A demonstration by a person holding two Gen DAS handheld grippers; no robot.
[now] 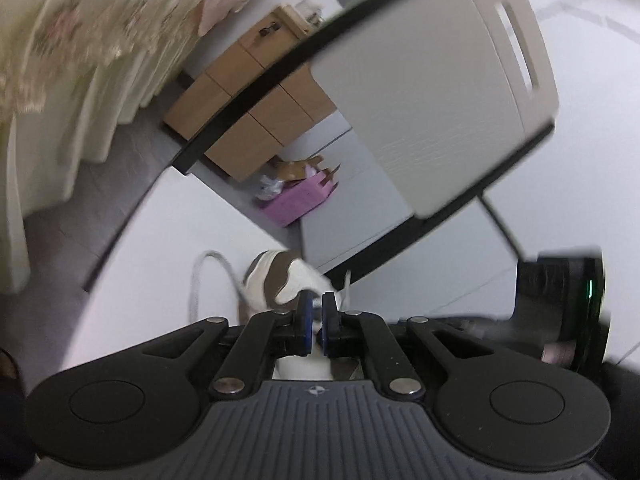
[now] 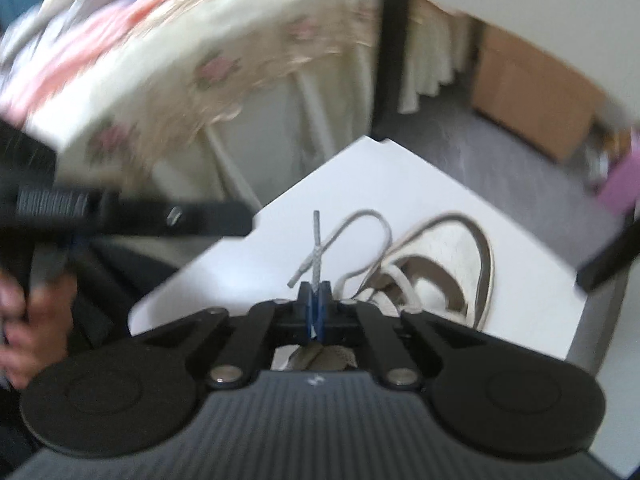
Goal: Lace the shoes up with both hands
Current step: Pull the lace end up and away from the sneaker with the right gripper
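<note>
Shoe (image 2: 448, 264) and lace (image 2: 362, 236) lie on the white table (image 2: 500, 248), and the two views split the scene between them. Only the right wrist view lays the sneaker out whole: white with brown trim, its opening facing the camera, close to the table's right edge, with a grey lace looping out to its left across bare tabletop. The right gripper (image 2: 316, 300) has its jaws clenched on a lace end, which stands up from between the blue pads (image 2: 307, 312) and crosses a second lace end lying on the table. At the left of that view a blurred black gripper body (image 2: 120, 216) and the person's hand (image 2: 36, 320) show beyond the table's near corner.

From the left wrist view the shoe (image 1: 280, 280) is seen only in part, low behind the fingers, with a loop of lace (image 1: 208, 280) curving out to its left. The left gripper (image 1: 316, 320) has its jaws nearly together, a narrow gap between the blue pads (image 1: 306, 320) — white material shows through the gap, but whether anything is pinched there I cannot tell. This view alone shows a chair back (image 1: 440, 92) with a slot handle beyond the table, a wooden cabinet (image 1: 248, 92), a pink box (image 1: 300, 200) on the floor, and the other gripper's dark body (image 1: 564, 304) at the right edge.

Bare tabletop lies left of the shoe and lace, running to a notched corner near a black post (image 2: 390, 48). A flowered cloth (image 2: 192, 72) hangs just past that edge.
</note>
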